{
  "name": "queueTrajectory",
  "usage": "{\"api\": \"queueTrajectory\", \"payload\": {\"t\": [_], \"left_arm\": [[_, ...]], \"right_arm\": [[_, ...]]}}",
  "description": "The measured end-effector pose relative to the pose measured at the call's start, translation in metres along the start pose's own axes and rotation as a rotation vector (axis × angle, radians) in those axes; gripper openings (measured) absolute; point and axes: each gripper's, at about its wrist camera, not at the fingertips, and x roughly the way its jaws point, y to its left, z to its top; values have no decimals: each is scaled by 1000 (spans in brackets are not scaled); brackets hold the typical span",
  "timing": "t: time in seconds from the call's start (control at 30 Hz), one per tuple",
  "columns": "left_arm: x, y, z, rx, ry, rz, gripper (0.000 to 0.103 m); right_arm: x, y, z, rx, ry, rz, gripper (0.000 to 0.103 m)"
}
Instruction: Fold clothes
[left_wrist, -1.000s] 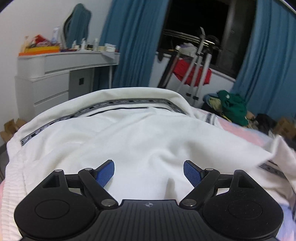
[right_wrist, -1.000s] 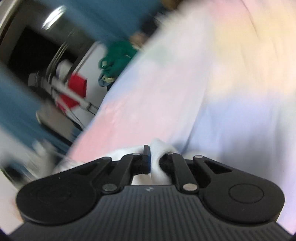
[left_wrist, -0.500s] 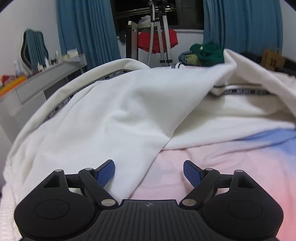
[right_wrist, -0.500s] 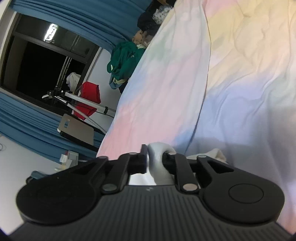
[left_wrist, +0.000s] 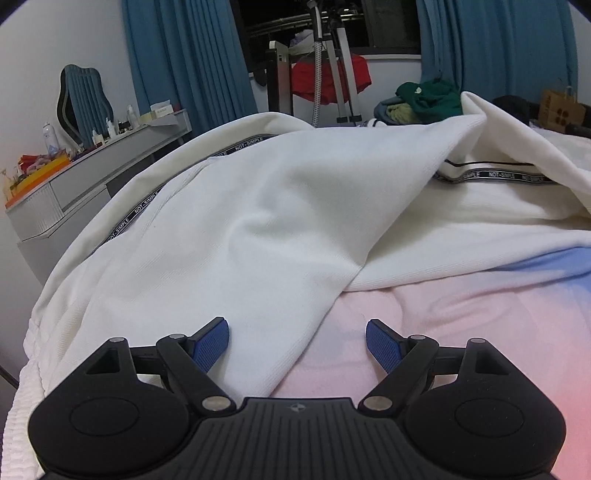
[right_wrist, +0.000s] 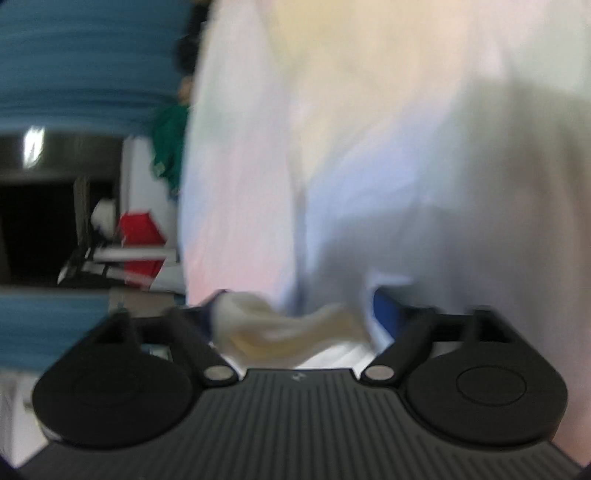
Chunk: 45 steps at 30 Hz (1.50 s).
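The left tongs (left_wrist: 297, 341) stand released, blue pads wide apart, low over the bed (left_wrist: 461, 317) with its pink-and-blue pastel sheet. The white knit garment with black lettered tape trim (left_wrist: 277, 214) lies heaped across the bed from nine o'clock to two o'clock, one corner running down to six o'clock between the pads, which do not pinch it. A grey dressing tabletop (left_wrist: 92, 173) sits at ten o'clock, and blue curtains (left_wrist: 184, 59) hang at twelve. The right wrist view is blurred: the right tongs (right_wrist: 295, 325) look parted, with a bunch of white cloth (right_wrist: 280, 332) loose between them.
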Motion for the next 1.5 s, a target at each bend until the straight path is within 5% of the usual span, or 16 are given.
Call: {"api": "queueTrajectory", "payload": {"t": [0.13, 0.3, 0.4, 0.6, 0.7, 0.8, 0.87, 0.97, 1.0, 1.1, 1.3, 1.4, 1.5], "left_arm": [[-5, 6, 2, -44, -10, -20, 83], [-4, 4, 2, -43, -12, 4, 82], [-2, 4, 0, -34, -8, 21, 80], [0, 10, -1, -88, -25, 44, 68], [-4, 17, 0, -127, -44, 38, 60], [-9, 24, 0, -169, -66, 27, 52], [-12, 28, 1, -198, -81, 19, 35], [-17, 35, 2, -240, -104, 8, 16], [-19, 38, 2, -254, -111, 5, 14], [-42, 67, 3, -359, -155, -34, 11], [-93, 129, 4, -573, -233, -134, 10], [-115, 149, 4, -612, -195, -239, 10], [-125, 156, -8, -615, -70, -320, 11]], "right_arm": [[-11, -16, 5, 90, -40, 71, 87], [-69, 11, -40, -22, -165, 168, 88], [-82, 25, -79, -126, -78, 264, 88], [-16, 5, -157, -107, 324, 155, 88], [-2, -6, -156, -60, 245, 102, 88], [-12, -19, -142, 28, 28, 78, 87], [-18, -26, -132, 94, -54, 79, 87], [-26, -17, -129, 33, -102, 63, 56], [-28, -12, -130, -4, -111, 52, 29], [-42, -4, -125, -33, -158, 69, 12], [-94, 3, -72, -56, -352, 145, 9], [-104, -15, -42, 16, -387, 145, 9], [-106, -35, -25, 104, -407, 99, 9]]}}
